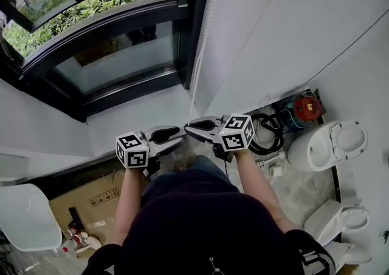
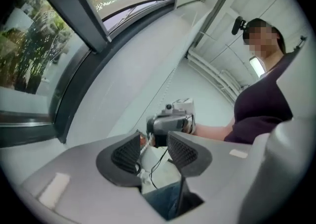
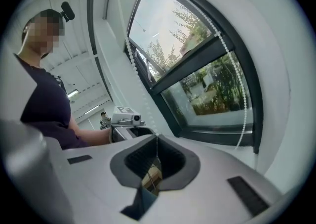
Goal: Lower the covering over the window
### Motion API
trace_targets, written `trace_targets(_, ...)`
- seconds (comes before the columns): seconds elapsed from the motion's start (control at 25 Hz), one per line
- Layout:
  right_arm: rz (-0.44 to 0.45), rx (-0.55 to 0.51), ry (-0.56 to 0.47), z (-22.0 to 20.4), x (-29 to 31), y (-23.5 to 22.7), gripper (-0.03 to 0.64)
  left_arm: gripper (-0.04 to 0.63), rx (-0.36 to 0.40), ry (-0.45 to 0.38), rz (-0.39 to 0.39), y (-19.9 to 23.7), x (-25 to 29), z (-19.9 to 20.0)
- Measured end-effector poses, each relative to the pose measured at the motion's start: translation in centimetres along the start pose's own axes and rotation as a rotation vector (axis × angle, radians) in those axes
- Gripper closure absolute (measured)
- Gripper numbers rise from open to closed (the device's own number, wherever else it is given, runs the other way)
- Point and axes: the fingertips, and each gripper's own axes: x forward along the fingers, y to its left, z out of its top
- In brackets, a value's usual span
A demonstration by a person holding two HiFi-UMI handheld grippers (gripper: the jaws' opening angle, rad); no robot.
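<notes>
A cardboard box (image 1: 91, 198) lies at left, a white toilet (image 1: 331, 143) and black hose (image 1: 271, 129) at right.

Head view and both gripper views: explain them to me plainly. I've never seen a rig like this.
There is no robot here: a person holds a hand-worked two-jaw gripper in each hand. The head view looks down from a camera on their head; the patterned cubes are part of the grippers. The other two pictures come from cameras riding on each gripper, looking along its jaws. The person stands at a window, which is not covered. The right gripper is shut on the thin bead chain that presumably works the blind. The left gripper faces it with jaws apart, the chain passing between them unpinched. On the floor sit a cardboard box and a white toilet.
</notes>
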Motion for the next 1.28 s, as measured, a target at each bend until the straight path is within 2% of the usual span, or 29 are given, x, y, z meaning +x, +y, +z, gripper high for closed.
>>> trace_targets(0.16,-0.003,-0.018,0.028,-0.5,0.3,0.5,0.603,0.437,0.072,-0.094,-0.056,-2.0,0.4,4.3)
trace_targets(0.4,-0.019,-0.019,0.039,-0.9,-0.4,0.8,0.603,0.437,0.191,-0.134,-0.113,-4.9,1.3,9.5)
trace_targets(0.56,-0.03,-0.036,0.057,-1.1,-0.4,0.9,0.603,0.437,0.227,-0.174,-0.112,-5.7,1.7,12.1)
trace_targets(0.8,-0.018,-0.031,0.066,-1.3,-0.3,1.4,0.603,0.44,0.276,-0.078,-0.12,-6.8,3.6,12.4)
trace_targets(0.84,-0.016,-0.027,0.063,-1.3,-0.3,1.3,0.603,0.461,0.286,-0.073,-0.108,-6.7,3.9,12.4)
trace_targets(0.92,-0.017,-0.025,0.055,-1.1,-0.2,1.1,0.603,0.569,0.306,-0.076,-0.065,-6.0,4.0,12.7)
trace_targets(1.16,-0.025,-0.015,0.046,-0.8,-0.2,0.0,0.603,0.574,0.26,-0.097,-0.062,-5.1,3.7,12.9)
trace_targets(1.28,-0.058,-0.068,0.131,-2.1,0.3,-0.7,0.603,0.575,0.293,0.005,-0.029,-4.1,3.9,11.3)
